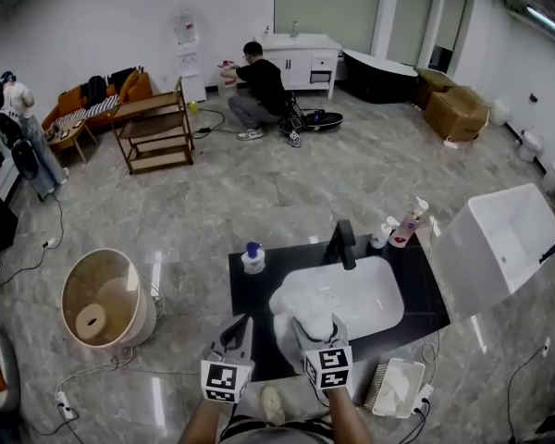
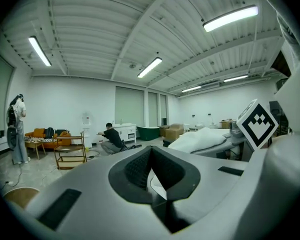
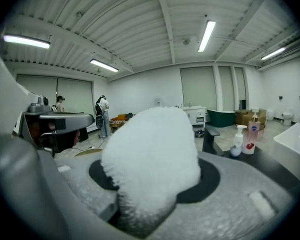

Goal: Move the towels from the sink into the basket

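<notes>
On the dark worktop (image 1: 248,294) the sink (image 1: 375,296) holds more towels (image 1: 296,300), while your right hand-held gripper (image 1: 313,329) grasps one white towel (image 3: 150,154) and the left hand-held gripper (image 1: 242,324) is clenched empty, so I judge the carry to the basket (image 1: 74,289) not yet done.

A big, bright hall is being shown, set up like a bathroom showroom. A white sink (image 1: 375,311) in a black counter (image 1: 250,289) is being kept in the middle of the grey tiled floor (image 1: 259,183), with soap bottles (image 1: 409,225) beside it. A dark bathtub (image 1: 377,74), a white cabinet (image 1: 301,58) and another white basin (image 1: 509,239) are being kept around the room. Everything is being lit by long ceiling lights (image 2: 230,18).
</notes>
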